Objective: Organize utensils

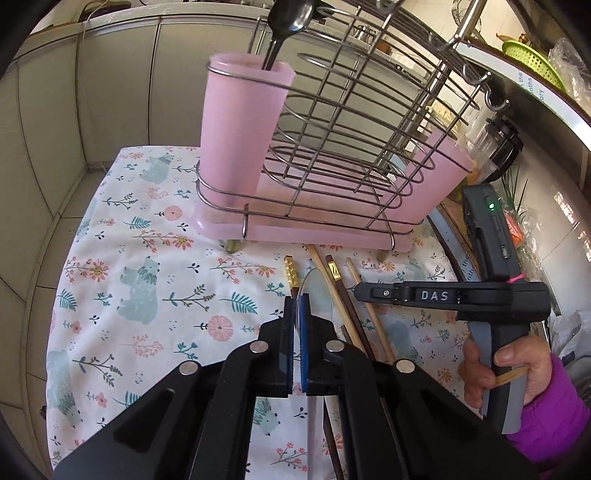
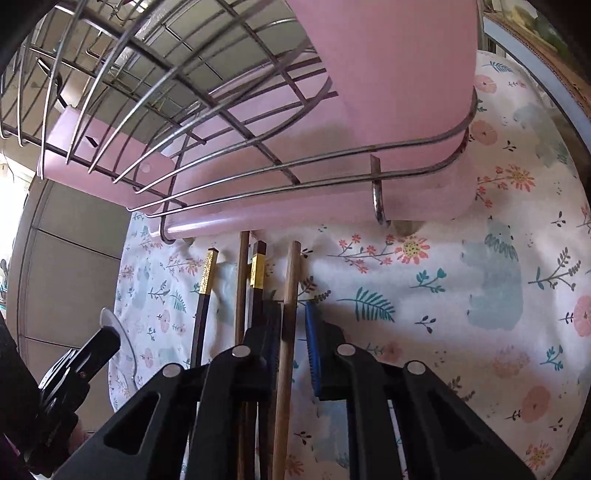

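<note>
My left gripper [image 1: 295, 314] has its jaws pressed together on a clear plastic spoon [image 1: 316, 291]; the thin bowl of the spoon sticks up out of the blue pads and its pale handle runs down below the jaws, lifted off the cloth. In the right wrist view I see the same spoon [image 2: 120, 332] at the lower left, pinched in the left gripper's black fingers.

My right gripper [image 2: 291, 321] sits low over the chopsticks on the floral tablecloth [image 2: 461, 295]. Its jaws stand narrowly apart around 1 light wooden chopstick [image 2: 290, 295]; the left pad looks to be against the stick, while a sliver of gap shows at the right blue pad, so I cannot say it is firmly clamped. Just left of that stick lie a dark chopstick with a gold band [image 2: 257, 273], a plain brown one [image 2: 242, 280] and another dark one with a gold tip [image 2: 207, 280], all pointing toward the rack.

The pink drying rack [image 1: 306, 229] with its wire frame stands just beyond the chopstick tips. Its tall pink utensil cup [image 1: 240, 129] at the left end holds a black-handled spoon [image 1: 291, 18] upright. A hand [image 1: 498, 373] grips the right gripper's handle at the right of the left wrist view.
</note>
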